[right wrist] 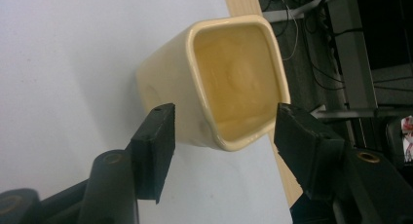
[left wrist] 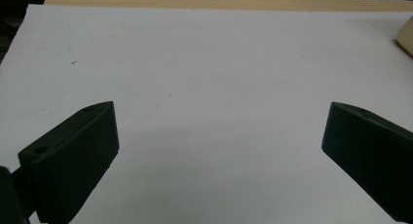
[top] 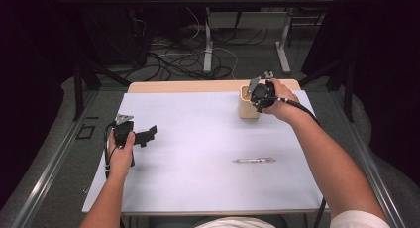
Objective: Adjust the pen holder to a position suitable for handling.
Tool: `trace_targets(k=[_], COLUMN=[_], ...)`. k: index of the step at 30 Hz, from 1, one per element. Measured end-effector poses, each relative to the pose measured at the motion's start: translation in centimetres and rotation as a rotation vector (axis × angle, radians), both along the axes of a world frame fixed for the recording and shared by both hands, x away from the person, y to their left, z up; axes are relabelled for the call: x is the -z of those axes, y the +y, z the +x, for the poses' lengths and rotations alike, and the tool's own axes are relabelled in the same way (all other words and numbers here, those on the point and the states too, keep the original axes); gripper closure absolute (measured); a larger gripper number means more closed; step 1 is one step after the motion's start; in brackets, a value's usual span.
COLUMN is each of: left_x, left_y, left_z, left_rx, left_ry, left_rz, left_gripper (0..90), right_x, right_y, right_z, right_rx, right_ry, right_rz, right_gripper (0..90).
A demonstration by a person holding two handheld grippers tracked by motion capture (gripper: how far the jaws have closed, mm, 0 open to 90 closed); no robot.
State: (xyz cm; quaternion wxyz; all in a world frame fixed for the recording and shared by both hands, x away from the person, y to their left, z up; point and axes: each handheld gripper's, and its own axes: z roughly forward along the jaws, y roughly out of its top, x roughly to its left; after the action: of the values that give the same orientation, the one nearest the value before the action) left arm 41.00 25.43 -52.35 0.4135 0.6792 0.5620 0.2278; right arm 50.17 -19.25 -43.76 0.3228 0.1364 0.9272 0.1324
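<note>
right tool [right wrist: 221, 136] wide, jaws straddling cup [right wrist: 234, 83]: centre before closing; left tool [left wrist: 219, 156] wide, idle over table [left wrist: 209, 63]; pen [top: 254, 160] apart.

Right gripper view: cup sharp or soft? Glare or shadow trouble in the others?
Right gripper view: cup slightly soft, mild sheen on its rim, jaws a little blurred up close. Left gripper view: even light on the white sheet, faint shadows under the jaws, no glare. High view: table well lit, surroundings very dark, pen small but distinct.

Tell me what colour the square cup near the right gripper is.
Pale cream yellow cup, clearest in the right gripper view.
</note>
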Motion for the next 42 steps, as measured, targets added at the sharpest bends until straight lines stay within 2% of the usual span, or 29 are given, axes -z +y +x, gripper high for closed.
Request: trace_targets(k=[7, 8, 9, 13, 17, 18, 22, 23, 24, 26, 27, 28, 29, 30, 33, 37, 39, 42], left_x=[0.0, 0.0, 0.0, 0.1, 0.1, 0.1, 0.1, 0.1, 0.1, 0.1, 0.1, 0.1, 0.1, 0.1, 0.1, 0.1, 0.1, 0.1], left_y=[0.0, 0.0, 0.0, -0.1, -0.1, -0.1, -0.1, -0.1, 0.0, 0.0, 0.0, 0.0, 0.0, 0.0, 0.0, 0.0, 0.0, 0.0], left_z=[0.0, 0.0, 0.0, 0.0, 0.1, 0.1, 0.0, 0.0, 0.1, 0.0, 0.1, 0.1, 0.1, 0.1, 0.1, 0.1, 0.1, 0.1], left_rx=[0.003, 0.005, 0.004, 0.005, 0.005, 0.005, 0.005, 0.005, 0.005, 0.005, 0.005, 0.005, 0.005, 0.005, 0.006, 0.006, 0.006, 0.006], left_ry=[-0.001, 0.002, 0.004, 0.005, 0.006, 0.005, 0.006, 0.006, 0.005, 0.01, 0.007, 0.007, 0.007, 0.007, 0.007, 0.007, 0.007, 0.007], left_rz=[0.006, 0.009, 0.01, 0.005, 0.004, 0.005, 0.004, 0.004, 0.004, 0.007, 0.005, 0.005, 0.005, 0.005, 0.005, 0.005, 0.005, 0.005], left_gripper=[0.1, 0.1, 0.1, 0.1, 0.1, 0.1, 0.1, 0.1, 0.1, 0.1, 0.1, 0.1, 0.1, 0.1, 0.1, 0.1, 0.1, 0.1], right_x=[0.9, 1.2, 1.5, 1.6, 2.0, 2.2, 2.6, 2.9, 3.2, 2.5, 2.6, 2.9, 2.9, 3.2, 3.0, 3.2, 3.0, 3.0], right_y=[0.8, 0.9, 1.0, 1.3, 1.6, 1.7, 1.9, 1.9, 2.0, 2.2, 2.2, 2.2, 2.2, 2.2, 2.2, 2.2, 2.2, 2.3], right_z=[0.2, 0.3, 0.2, 0.3, 0.6, 0.5, 0.7, 0.8, 0.8, 0.8, 0.8, 0.8, 0.8, 0.9, 0.9, 0.8, 0.7, 0.5], right_rx=[-0.063, -0.087, -0.085, -0.102, -0.132, -0.123, -0.147, -0.166, -0.162, -0.143, -0.147, -0.149, -0.149, -0.161, -0.151, -0.162, -0.167, -0.167], right_ry=[0.015, 0.003, 0.0, 0.04, 0.042, 0.049, 0.074, 0.058, 0.052, 0.112, 0.107, 0.097, 0.097, 0.076, 0.096, 0.082, 0.084, 0.074], right_rz=[-0.052, -0.041, -0.032, -0.098, -0.122, -0.121, -0.132, -0.117, -0.099, -0.193, -0.188, -0.16, -0.16, -0.143, -0.17, -0.172, -0.189, -0.183], right_gripper=[43.5, 43.6, 43.6, 43.7, 43.7, 44.0, 44.6, 44.6, 44.6, 44.6, 44.7, 44.7, 44.7, 44.7, 44.8, 44.9, 47.4, 52.0])
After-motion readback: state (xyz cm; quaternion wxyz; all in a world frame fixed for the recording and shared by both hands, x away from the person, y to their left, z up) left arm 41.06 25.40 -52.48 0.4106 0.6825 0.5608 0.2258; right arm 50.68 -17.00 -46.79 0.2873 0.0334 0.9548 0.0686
